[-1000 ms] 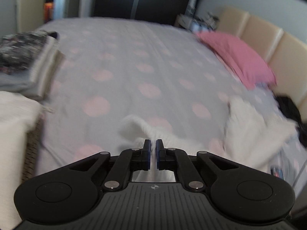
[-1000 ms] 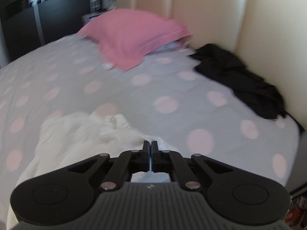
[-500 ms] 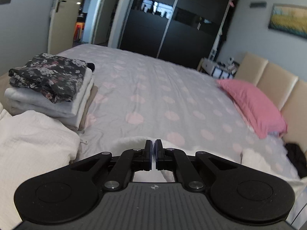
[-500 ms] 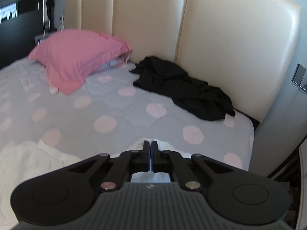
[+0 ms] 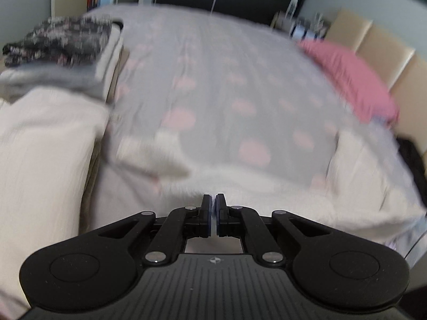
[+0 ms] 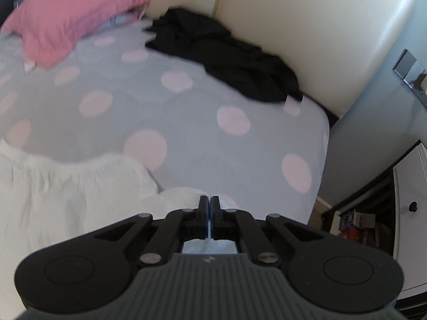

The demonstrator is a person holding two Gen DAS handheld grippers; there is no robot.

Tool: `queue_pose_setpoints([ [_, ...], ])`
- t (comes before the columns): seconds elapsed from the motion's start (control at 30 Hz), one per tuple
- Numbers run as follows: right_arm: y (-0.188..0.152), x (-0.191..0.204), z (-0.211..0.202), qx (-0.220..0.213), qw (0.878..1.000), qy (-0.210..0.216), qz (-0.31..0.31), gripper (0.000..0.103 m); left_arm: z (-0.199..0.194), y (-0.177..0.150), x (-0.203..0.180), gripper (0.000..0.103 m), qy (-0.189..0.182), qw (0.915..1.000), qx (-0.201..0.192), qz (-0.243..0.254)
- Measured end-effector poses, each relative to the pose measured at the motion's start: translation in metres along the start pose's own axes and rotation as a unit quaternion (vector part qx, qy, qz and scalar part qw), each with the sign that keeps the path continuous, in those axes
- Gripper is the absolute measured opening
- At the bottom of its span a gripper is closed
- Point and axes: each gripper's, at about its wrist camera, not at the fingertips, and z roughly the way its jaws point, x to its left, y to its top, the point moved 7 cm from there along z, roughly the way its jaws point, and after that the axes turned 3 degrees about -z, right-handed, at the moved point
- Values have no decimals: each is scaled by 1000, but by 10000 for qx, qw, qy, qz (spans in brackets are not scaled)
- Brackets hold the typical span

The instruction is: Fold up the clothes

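Observation:
A white garment [image 5: 267, 186] lies stretched across the near part of the bed, with a sleeve-like flap off to the left. My left gripper [image 5: 213, 198] is shut on the garment's near edge, and a thin strip of cloth shows between its pads. In the right wrist view the same white garment [image 6: 66, 186] spreads out to the left, and my right gripper [image 6: 210, 200] is shut on a bunched corner of it. Both views are blurred by motion.
The grey bed cover [image 5: 213, 80] has pink dots. A stack of folded clothes [image 5: 61, 50] and a white folded cloth [image 5: 45, 146] sit at the left. A pink pillow [image 6: 66, 18] and a crumpled black garment [image 6: 234, 58] lie by the cream headboard [image 6: 293, 26]. A white nightstand [image 6: 408, 213] stands right of the bed.
Both views have tipped down toward the bed after rising half a second ago. The white garment now lies wider and flatter between the grippers. Both stay shut on it.

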Motion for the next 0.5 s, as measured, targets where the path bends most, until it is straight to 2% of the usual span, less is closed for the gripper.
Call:
queue_pose_setpoints([
  [0.27,-9,3,10,313,9990,-140,-273,2,11,-59,21,1,241,9953,933,-91],
  [0.5,-16,-11,15,555,9979,-329,-96,2,15,-99,29,1,396,9872,1548,-2],
])
